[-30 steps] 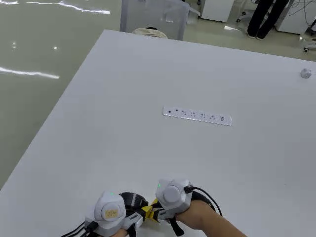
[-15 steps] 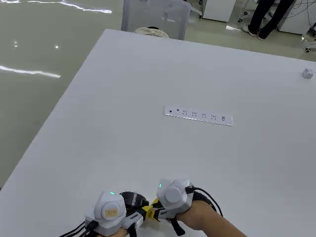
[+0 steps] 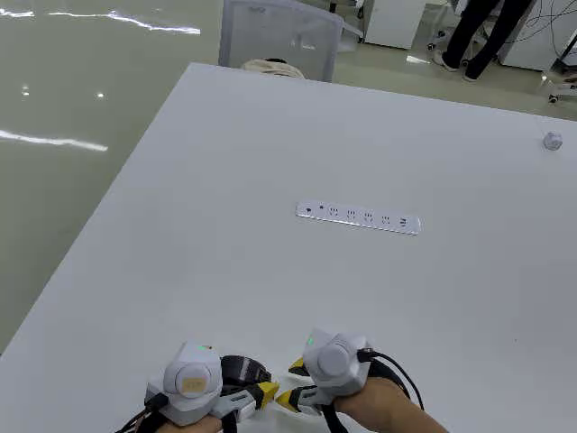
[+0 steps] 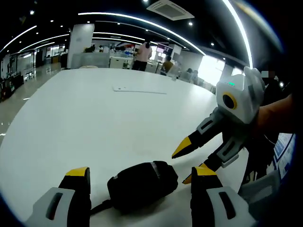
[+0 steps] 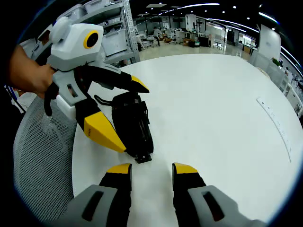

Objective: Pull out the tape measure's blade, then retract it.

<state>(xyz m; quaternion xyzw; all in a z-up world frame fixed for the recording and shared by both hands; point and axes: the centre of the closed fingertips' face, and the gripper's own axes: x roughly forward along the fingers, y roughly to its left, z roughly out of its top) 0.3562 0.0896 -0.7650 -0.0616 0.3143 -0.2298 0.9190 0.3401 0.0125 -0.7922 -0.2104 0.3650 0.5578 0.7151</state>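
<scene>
Black tape measure [image 4: 142, 185], between left tool [image 4: 140, 172] jaws

The tape measure [image 3: 243, 370] lies at the near edge of the surface [image 3: 225, 225], between the parted left tongs [image 4: 140, 171]. The right tongs [image 5: 151, 168] are just to its right. A power strip [image 3: 358, 217] lies well beyond it. A small object [image 3: 552, 141], perhaps a ball, sits far beyond and to its right.

A white table [image 3: 225, 225] carries a power strip [image 3: 358, 217] near its middle. Glossy greenish floor [image 3: 81, 108] reflects light beside it. A grey bin [image 3: 279, 36] stands at the far edge. Strip lights [image 4: 142, 20] cross the dark ceiling; a mesh chair [image 5: 42, 161] sits beside the table.
</scene>
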